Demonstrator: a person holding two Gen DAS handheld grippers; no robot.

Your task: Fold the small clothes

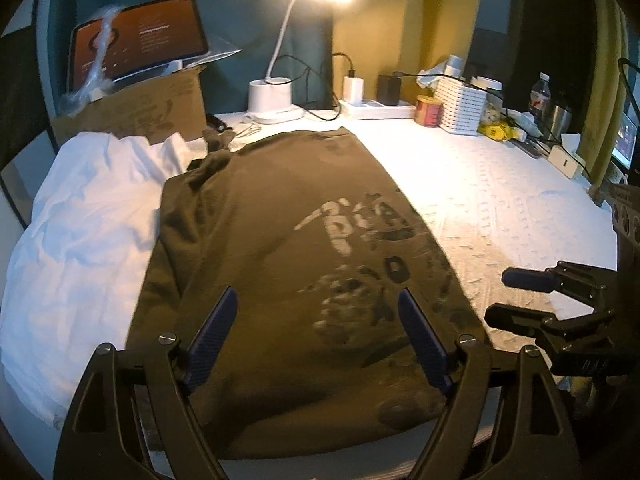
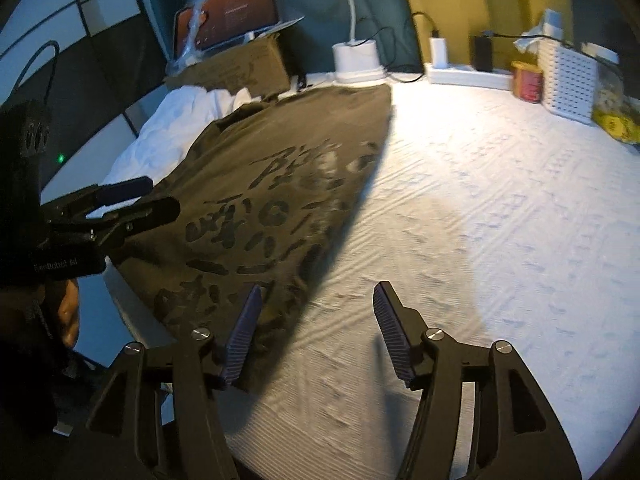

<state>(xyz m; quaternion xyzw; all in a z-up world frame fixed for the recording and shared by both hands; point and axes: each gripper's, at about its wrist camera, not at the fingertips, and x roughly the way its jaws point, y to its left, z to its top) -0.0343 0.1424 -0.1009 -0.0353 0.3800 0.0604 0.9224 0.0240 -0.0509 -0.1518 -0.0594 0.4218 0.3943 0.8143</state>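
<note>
An olive-brown T-shirt (image 1: 280, 248) with a pale and black print lies flat on the white textured table cover, folded into a long strip with a straight right edge. It also shows in the right wrist view (image 2: 276, 184). My left gripper (image 1: 318, 300) is open and empty, hovering over the shirt's near end. My right gripper (image 2: 318, 294) is open and empty, above the shirt's near right edge and the bare cover. The right gripper also shows in the left wrist view (image 1: 516, 296), and the left gripper in the right wrist view (image 2: 148, 198).
White crumpled cloth (image 1: 88, 216) lies left of the shirt. At the back stand a cardboard box (image 1: 152, 108) with a tablet (image 1: 136, 40), a lamp base (image 1: 270, 98), a power strip (image 1: 380, 108), a red can (image 1: 428, 110) and a white basket (image 1: 460, 106).
</note>
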